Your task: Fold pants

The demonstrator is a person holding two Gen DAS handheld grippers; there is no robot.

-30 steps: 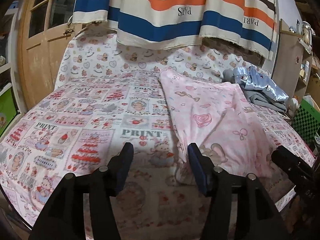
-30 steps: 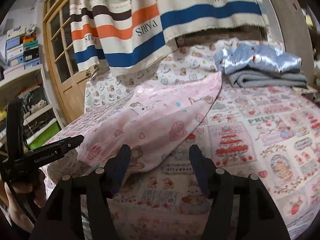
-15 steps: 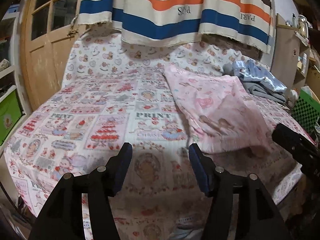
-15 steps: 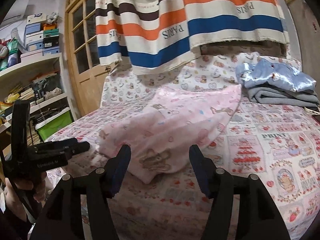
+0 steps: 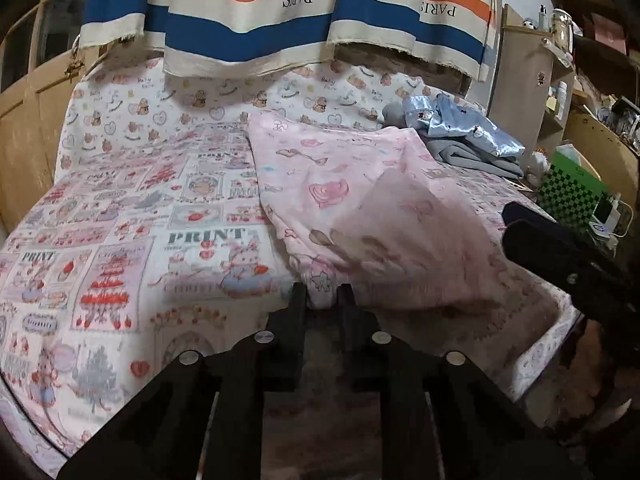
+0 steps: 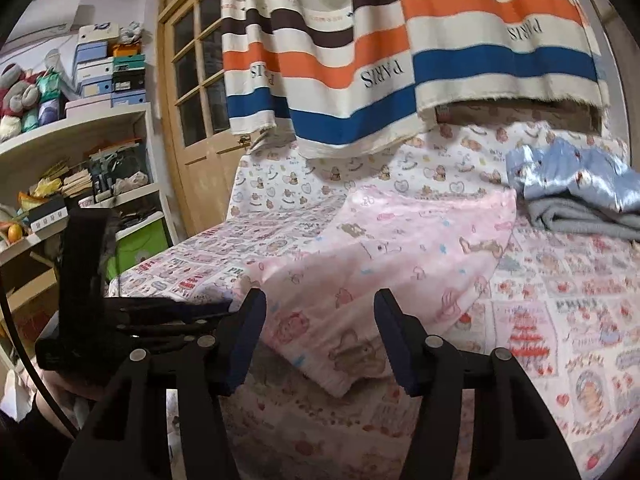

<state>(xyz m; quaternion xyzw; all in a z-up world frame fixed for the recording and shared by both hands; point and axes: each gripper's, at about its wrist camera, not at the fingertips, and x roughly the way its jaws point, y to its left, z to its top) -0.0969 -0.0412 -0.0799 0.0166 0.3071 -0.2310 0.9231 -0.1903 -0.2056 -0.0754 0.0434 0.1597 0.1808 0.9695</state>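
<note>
With the left gripper (image 5: 322, 294) just closed on the near hem of the pink pants (image 5: 360, 200), lying at one o'clock on the bed (image 5: 120, 240), the open, empty right gripper (image 6: 320, 332) should pinch the hem's other corner before lifting.

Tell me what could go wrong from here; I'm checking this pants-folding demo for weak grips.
1. The left gripper has just been closing on only the near hem of the pink pants; such a shallow bite might slip when lifted.
2. The right gripper is open and holds nothing, so lifting now could drag the pants askew, maybe towards the blue clothes pile.
</note>
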